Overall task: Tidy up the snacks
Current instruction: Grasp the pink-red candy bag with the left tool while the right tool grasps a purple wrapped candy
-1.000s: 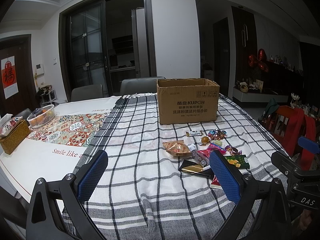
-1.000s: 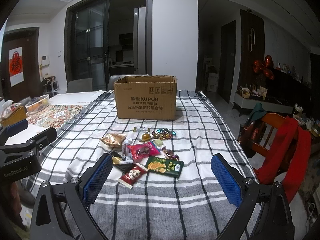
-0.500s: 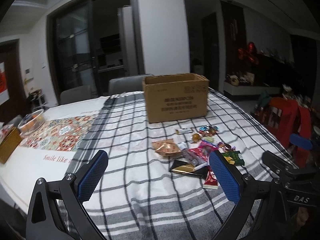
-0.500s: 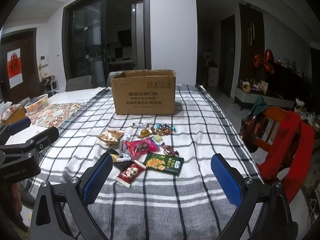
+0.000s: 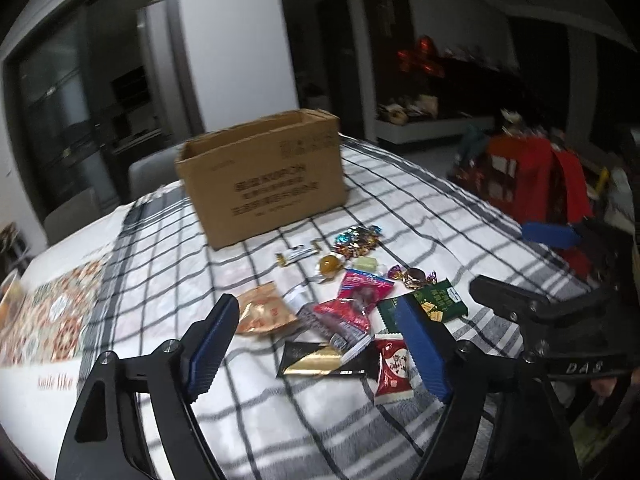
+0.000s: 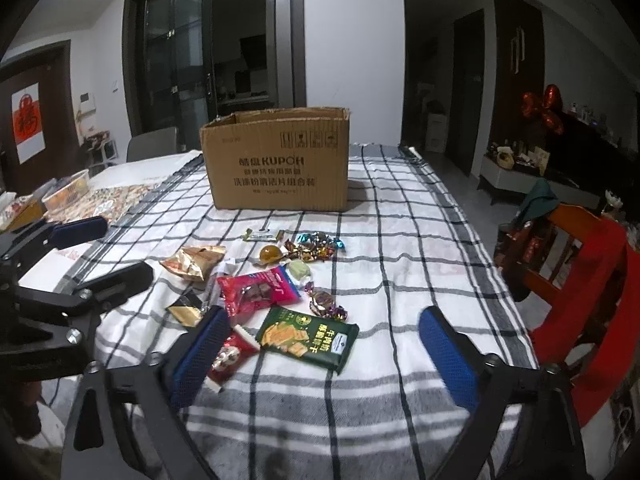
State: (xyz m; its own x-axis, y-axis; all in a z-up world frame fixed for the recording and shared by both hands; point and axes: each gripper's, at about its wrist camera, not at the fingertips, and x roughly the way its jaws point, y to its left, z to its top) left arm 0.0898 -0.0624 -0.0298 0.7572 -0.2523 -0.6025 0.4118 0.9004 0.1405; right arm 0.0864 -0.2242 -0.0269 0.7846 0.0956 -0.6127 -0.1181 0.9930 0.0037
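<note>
Right now you are holding both claws above the near end of the bench [image 6: 420, 216], which is wearing a black-and-white checked cloth [image 6: 400, 280], and both are pointing down toward the heap of snacks.

Your left claw [image 5: 320, 344] is standing open with nothing pinched — its jaws have just been closing in. Between its blue pads [image 5: 420, 344], as the left wrist camera sees it, the black-and-gold packet [image 5: 316, 360], the pink packet [image 5: 356, 300] and the orange crinkled packet [image 5: 262, 314] are lying on the cloth, and the red sachet [image 5: 392, 368] is showing just beside the right pad. None of them is being touched.

Your right claw [image 6: 324, 356] is also gaping wide and empty, its jaws having just been easing inward a little. The green biscuit packet [image 6: 308, 338] is lying flat on the cloth between its pads, apart from both, with the pink packet just beyond it and the red sachet partly hidden behind the left pad.

Farther back, the loose foil-wrapped candies [image 6: 316, 246] are clustering near a round amber sweet [image 6: 269, 255] and a pale green one [image 6: 299, 270]. Behind them all — well apart from the heap — the cardboard box [image 6: 278, 168] is sitting upright with its top open. A chair draped in red [image 6: 592, 288] is standing beside the bench's right edge.
</note>
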